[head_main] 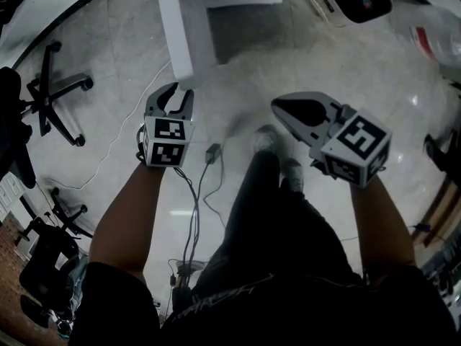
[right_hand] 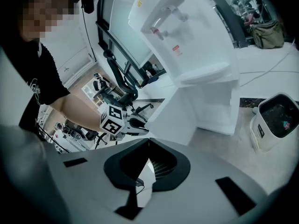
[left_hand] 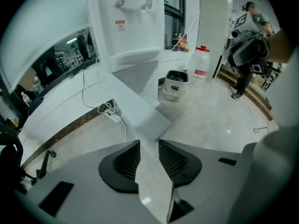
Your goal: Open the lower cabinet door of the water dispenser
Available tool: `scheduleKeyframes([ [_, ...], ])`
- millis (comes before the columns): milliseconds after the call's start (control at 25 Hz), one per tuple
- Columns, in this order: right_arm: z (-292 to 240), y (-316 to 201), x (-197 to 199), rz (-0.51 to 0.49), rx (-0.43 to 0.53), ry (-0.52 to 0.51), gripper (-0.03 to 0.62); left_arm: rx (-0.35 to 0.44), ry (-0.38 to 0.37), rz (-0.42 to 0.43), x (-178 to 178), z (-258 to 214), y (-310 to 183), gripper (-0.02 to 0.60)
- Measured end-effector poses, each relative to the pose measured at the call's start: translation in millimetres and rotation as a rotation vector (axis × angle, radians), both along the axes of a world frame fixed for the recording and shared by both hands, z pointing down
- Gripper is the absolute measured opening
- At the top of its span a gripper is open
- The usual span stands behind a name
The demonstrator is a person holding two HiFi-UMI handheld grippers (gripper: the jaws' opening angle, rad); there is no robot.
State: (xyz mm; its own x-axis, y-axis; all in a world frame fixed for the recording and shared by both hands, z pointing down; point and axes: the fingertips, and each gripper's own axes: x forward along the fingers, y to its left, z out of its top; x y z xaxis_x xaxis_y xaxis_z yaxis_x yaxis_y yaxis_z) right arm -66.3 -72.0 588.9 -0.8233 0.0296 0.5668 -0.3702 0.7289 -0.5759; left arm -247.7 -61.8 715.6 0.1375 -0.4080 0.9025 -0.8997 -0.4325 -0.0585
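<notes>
The white water dispenser [left_hand: 126,31] [right_hand: 196,41] stands ahead with its lower cabinet door [head_main: 176,27] [left_hand: 135,111] [right_hand: 177,111] swung out towards me. My left gripper [head_main: 181,92] [left_hand: 149,146] points steeply down and straddles the door's free edge. The white panel fills the gap between its ribbed pads, so it is shut on the door. My right gripper [head_main: 277,107] [right_hand: 148,141] hangs to the right of the door, away from it. Its jaws meet at the tip and hold nothing.
A white bin [left_hand: 175,84] [right_hand: 275,120] and a water jug [left_hand: 201,64] stand right of the dispenser. A power strip with cables [left_hand: 112,113] lies by the wall at its left. An office chair [head_main: 54,92] is at my left, and my shoes [head_main: 266,139] are below the grippers.
</notes>
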Motion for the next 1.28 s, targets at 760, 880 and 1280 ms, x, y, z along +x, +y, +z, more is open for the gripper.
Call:
scheduleKeyframes([
  [760,-3.0,20.9,-0.3,0.012,0.004,-0.012,0.012,-0.031,-0.101,-0.112,-80.1,2.2,9.2,0.120],
  [880,-5.2,28.6,6.7,0.027,0.006,-0.010,0.012,-0.025,-0.109,-0.118,-80.1,0.6,9.6,0.120],
  [1280,-33.2,67.7,17.0,0.052,0.070,-0.011,0.014,-0.019,0.016,-0.212,-49.7,-21.4,46.1,0.067],
])
